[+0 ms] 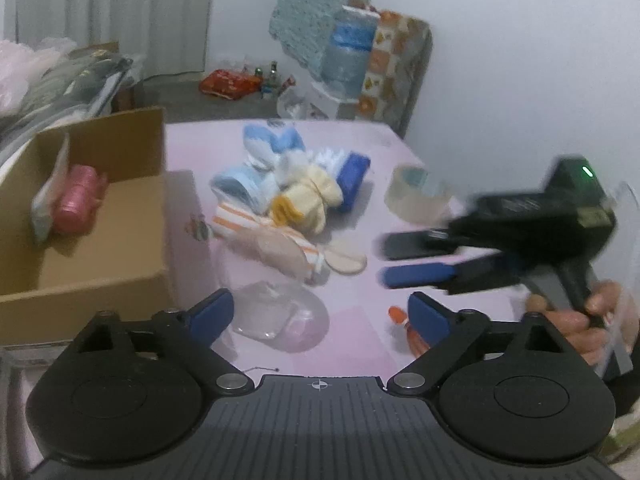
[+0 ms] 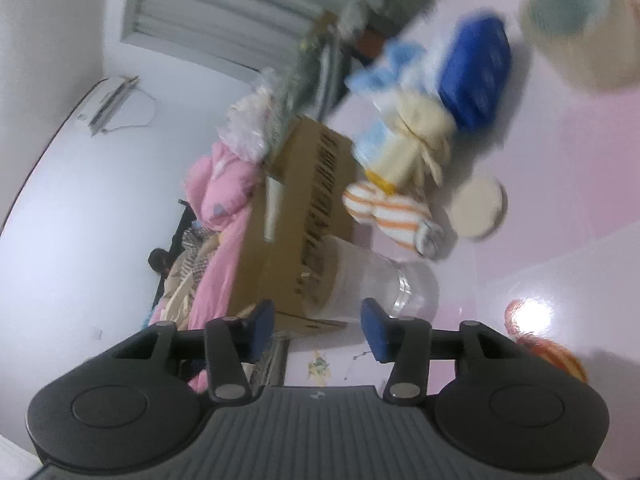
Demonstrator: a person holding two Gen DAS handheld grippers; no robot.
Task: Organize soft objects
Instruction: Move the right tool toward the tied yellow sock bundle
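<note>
Pink covers the table (image 1: pixel 360 312), and a heap of rolled socks (image 1: pixel 288 184) lies near its middle: pale blue pairs toward the far edge, a yellow bundle (image 1: pixel 308 200) in the centre, an orange-striped pair (image 1: pixel 256 228) nearest. A dark blue roll (image 1: pixel 352 176) touches the heap's right side. A cardboard box (image 1: pixel 100 264) at the left edge holds a pink roll (image 1: pixel 78 200). A tape ring (image 1: pixel 418 192) sits toward the right edge, apart from the socks. A clear plastic cup (image 1: pixel 280 320) lies on its side near the front edge. The left gripper (image 1: pixel 320 312) is spread wide with nothing between its pads. The right gripper (image 1: pixel 384 260), blurred, stands partly apart beside the heap, gripping nothing, with a hand (image 1: pixel 580 320) on its handle.
</note>
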